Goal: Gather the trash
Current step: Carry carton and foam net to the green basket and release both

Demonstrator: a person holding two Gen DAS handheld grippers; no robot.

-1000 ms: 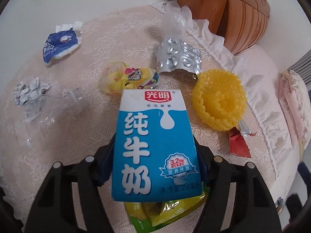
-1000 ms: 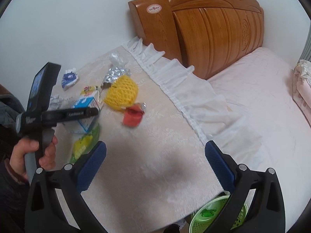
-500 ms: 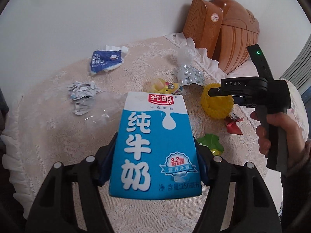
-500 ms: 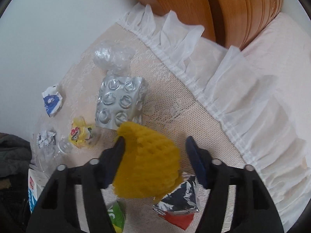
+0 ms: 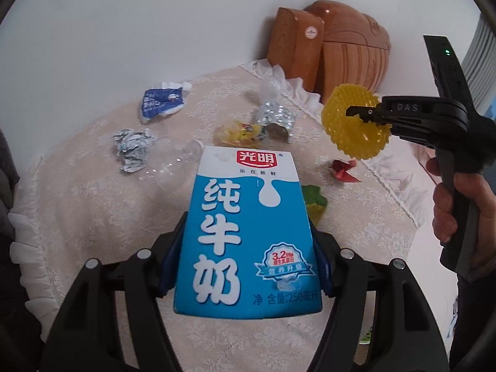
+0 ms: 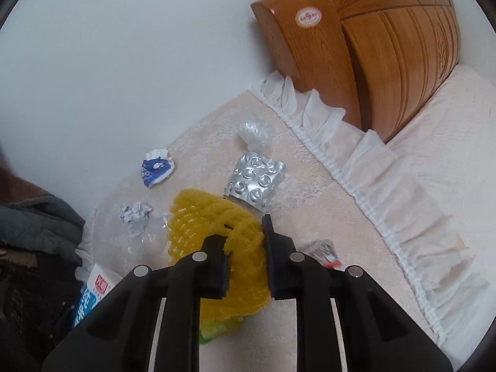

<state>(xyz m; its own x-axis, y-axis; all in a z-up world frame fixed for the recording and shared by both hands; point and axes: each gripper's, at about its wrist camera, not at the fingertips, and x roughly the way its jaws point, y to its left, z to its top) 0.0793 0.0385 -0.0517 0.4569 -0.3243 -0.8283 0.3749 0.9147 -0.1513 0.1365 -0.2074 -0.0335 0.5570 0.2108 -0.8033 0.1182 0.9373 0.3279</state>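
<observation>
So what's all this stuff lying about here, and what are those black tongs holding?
blue-and-white milk carton: one, in left gripper
yellow foam fruit net: one, in right gripper
silver foil blister sheet: one, on the lace cloth
blue-and-white crumpled wrapper: one, near wall
crumpled grey paper ball: one, beside clear plastic bottle
yellow snack wrapper: one, mid-cloth
red wrapper: one, near frill
wooden headboard: one, brown, behind
left gripper: black, gripping
right gripper: black, gripping
hand: one, holding right gripper's handle

Wall (image 6: 124, 62) and headboard (image 6: 356, 62) behind, trash scattered on lace cloth (image 6: 325, 217), bare near edge.
</observation>
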